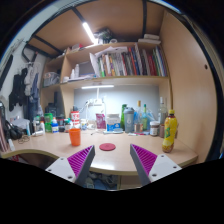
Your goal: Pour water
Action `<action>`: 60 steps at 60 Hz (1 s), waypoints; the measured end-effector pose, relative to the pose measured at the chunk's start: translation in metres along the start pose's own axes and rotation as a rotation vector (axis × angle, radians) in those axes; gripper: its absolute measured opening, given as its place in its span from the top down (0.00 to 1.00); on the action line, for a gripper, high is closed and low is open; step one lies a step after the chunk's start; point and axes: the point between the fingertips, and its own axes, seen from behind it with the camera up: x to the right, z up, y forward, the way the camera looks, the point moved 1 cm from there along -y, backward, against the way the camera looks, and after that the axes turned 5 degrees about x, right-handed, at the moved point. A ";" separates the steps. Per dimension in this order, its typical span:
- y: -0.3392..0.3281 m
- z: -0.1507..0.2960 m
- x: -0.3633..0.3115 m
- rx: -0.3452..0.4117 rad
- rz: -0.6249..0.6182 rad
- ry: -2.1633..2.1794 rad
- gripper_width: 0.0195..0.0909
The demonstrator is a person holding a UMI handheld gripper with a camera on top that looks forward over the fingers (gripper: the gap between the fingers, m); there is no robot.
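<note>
Gripper [112, 162]: the 2 fingers stand wide apart, released, each with a magenta pad [143, 158] on its inner face. Nothing is held and nothing touches either finger; only bare desk shows in the gap between them.

Surface: a light wooden desk [120, 155] with a curved front edge, running ahead of the fingers and off to the left. A flat red coaster-like disc [107, 147] lies on it just beyond the fingers, roughly centred between them.

Task items: an orange cup [75, 136] stands upright on the desk, left of the disc and beyond the left finger; long axis vertical, mouth up. A yellow bottle [170, 131] with a dark red cap stands upright near the desk's right end, beyond the right finger; long axis vertical, cap up. Cup and bottle are well apart, with the disc between them.

Room: a row of bottles and containers [130, 120] lines the back of the desk under a lit strip lamp [97, 87]. Above is a wooden shelf [115, 79] carrying books [125, 62]. A ceiling light [88, 32] is lit. More clutter sits at the desk's left end; its details are too small to tell.
</note>
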 end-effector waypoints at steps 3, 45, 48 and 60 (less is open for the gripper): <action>0.001 -0.001 0.001 -0.005 -0.003 -0.007 0.17; 0.077 -0.025 0.234 -0.083 -0.329 -0.094 0.17; 0.091 -0.033 0.247 -0.099 -0.331 -0.092 0.17; 0.143 -0.048 0.284 -0.113 -0.332 -0.031 0.18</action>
